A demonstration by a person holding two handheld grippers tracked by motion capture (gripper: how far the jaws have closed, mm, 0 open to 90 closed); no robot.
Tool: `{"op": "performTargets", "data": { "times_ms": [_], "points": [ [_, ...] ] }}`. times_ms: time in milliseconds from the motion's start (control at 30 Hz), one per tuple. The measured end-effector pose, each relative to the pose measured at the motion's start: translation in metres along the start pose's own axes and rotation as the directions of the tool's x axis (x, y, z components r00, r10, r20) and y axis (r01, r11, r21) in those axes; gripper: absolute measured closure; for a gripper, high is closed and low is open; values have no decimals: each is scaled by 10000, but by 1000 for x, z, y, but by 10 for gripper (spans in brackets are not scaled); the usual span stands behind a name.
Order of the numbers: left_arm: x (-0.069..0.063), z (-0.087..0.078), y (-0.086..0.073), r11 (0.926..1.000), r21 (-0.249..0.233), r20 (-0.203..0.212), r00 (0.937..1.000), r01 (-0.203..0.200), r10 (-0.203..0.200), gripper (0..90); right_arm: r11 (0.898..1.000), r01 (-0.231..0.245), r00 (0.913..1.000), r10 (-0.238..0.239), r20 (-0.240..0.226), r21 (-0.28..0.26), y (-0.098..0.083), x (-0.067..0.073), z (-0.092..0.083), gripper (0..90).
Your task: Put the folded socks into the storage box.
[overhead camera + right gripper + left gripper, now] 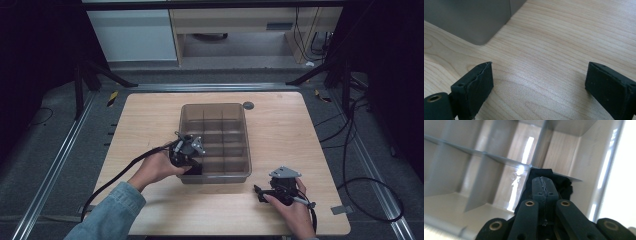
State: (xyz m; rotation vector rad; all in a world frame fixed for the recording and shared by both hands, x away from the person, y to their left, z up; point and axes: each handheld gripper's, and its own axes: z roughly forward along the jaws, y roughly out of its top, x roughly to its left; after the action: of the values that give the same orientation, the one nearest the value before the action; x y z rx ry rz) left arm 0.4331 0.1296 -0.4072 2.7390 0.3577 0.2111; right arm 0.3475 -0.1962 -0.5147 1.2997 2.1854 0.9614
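A translucent grey bin (214,106) with dividers stands in the middle of the wooden table (285,135). My left gripper (193,167) reaches into its near-left corner compartment. In the left gripper view its jaws (543,181) are pressed together, and a black cloth (565,186) bunches round their tips against the bin's wall (586,157). The cloth shows as a dark lump (196,170) in that compartment. My right gripper (258,193) rests low on the table, to the right of the bin's near edge. It (539,75) stands open over bare wood, with the bin's corner (474,20) beyond it.
A small dark round cap (248,105) sits in the table behind the bin. A black cable (125,167) trails from the left gripper over the table's front-left. More cables (360,185) lie on the floor to the right. The bin's other compartments look bare.
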Motion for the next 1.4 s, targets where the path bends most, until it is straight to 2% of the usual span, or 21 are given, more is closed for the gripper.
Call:
{"op": "performTargets", "data": {
  "times_ms": [67, 200, 267, 367, 533, 700, 800, 1000, 1200, 1400],
  "points": [
    [2, -10, -2, 10000, -28, -150, 9999, 65, -66, 900, 10000, -7, 10000, 7, -9, 2, 0, 0, 0, 82],
    [5, -19, -7, 9997, 130, -429, 9989, 186, -180, 900, 10000, -1, 10000, 1, -9, 0, 0, 0, 0, 82],
    [6, -19, -9, 9996, 155, -420, 9988, 251, -244, 900, 10000, 1, 10000, -1, -7, 0, 0, 0, 0, 82],
    [5, -9, -13, 9983, 453, -244, 9991, 360, -350, 900, 10000, 3, 10000, -3, -8, -3, 0, 0, 0, 82],
    [4, 0, -16, 9961, 781, -356, 9987, 399, -372, 900, 10000, 3, 10000, -3, -9, -1, 0, 0, 0, 82],
    [7, 3, -19, 9948, 892, -306, 9985, 488, -462, 900, 10000, 4, 10000, -4, -17, 1, 0, 0, 0, 82],
    [8, 5, -21, 9955, 777, -237, 9984, 535, -518, 900, 10000, 4, 10000, -4, -16, 1, 0, 0, 0, 82],
    [8, 13, -22, 9927, 1070, -268, 9982, 561, -535, 900, 10000, 1, 10000, -1, -8, 0, 0, 0, 0, 82],
    [8, 18, -23, 9923, 1125, -354, 9982, 522, -485, 900, 10000, 0, 10000, 0, -9, -2, 0, 0, 0, 82],
    [9, 24, -22, 9904, 1276, -235, 9985, 529, -504, 900, 10000, -16, 10000, 16, -18, 5, 0, 0, 0, 82]
  ]
}}
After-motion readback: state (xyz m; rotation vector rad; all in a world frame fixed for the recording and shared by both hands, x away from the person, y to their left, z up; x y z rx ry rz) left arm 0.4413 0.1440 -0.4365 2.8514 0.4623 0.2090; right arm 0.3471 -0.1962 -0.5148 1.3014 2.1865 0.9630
